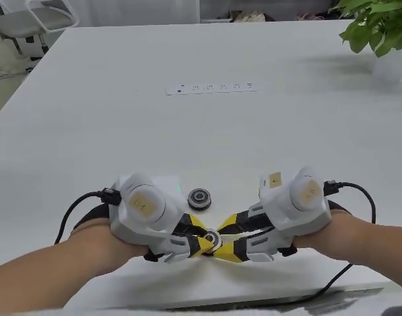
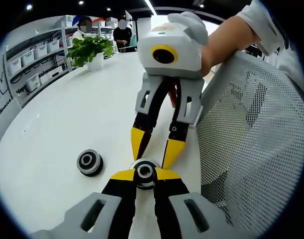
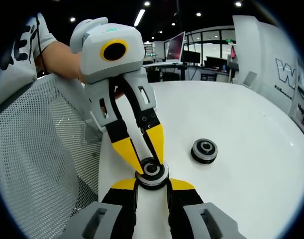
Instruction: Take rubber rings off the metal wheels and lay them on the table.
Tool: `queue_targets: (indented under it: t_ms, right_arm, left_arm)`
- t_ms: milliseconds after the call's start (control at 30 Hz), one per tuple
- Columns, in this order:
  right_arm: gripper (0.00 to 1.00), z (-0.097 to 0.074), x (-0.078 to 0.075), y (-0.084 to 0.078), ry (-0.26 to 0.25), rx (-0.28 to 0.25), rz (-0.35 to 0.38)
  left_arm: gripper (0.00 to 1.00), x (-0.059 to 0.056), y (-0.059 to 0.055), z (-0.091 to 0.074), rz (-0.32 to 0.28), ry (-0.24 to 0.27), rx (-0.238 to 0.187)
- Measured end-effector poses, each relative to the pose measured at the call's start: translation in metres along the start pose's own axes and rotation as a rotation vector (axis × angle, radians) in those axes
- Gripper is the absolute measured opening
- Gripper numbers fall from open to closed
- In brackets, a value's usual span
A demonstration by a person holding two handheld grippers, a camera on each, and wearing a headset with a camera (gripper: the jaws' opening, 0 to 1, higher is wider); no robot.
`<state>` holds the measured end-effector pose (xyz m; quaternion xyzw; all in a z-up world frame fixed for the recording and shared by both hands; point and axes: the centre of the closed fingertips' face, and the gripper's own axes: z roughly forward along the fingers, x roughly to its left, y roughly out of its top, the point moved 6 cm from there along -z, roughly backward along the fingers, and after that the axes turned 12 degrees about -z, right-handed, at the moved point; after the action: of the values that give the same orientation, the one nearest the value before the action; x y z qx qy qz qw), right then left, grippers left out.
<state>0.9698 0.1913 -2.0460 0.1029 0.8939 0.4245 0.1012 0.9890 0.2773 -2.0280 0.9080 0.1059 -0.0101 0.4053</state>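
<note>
A small metal wheel (image 1: 210, 241) with a black rubber ring around it is held just above the white table (image 1: 122, 118), near its front edge. My left gripper (image 2: 145, 174) is shut on the wheel (image 2: 144, 171) from one side. My right gripper (image 3: 152, 184) is shut on the same wheel (image 3: 152, 172) from the opposite side, so the yellow fingertips (image 1: 230, 253) of both meet tip to tip. A second wheel (image 1: 199, 197), also with a dark ring, lies flat on the table just beyond them; it shows too as the second wheel (image 2: 89, 162) and the second wheel (image 3: 204, 150).
A white power strip (image 1: 217, 87) lies mid-table. A potted plant (image 1: 378, 26) stands at the far right corner. A white mesh chair back (image 2: 251, 149) is close behind the grippers. An office chair (image 1: 29, 20) stands beyond the table's far left.
</note>
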Motion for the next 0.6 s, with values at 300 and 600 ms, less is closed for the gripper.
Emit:
queue_targets:
  t_ms: [300,600]
  right_arm:
    - [0.18,-0.0014,-0.0007,-0.0022,0.007,-0.001,0.026]
    - [0.08,-0.0029,-0.0007,-0.0060,0.002,0.029,0.016]
  left_arm:
    - [0.08,0.0002,-0.0002,0.0000,0.001,0.000,0.000]
    - [0.08,0.0002,-0.0002,0.0001,0.000,0.001,0.001]
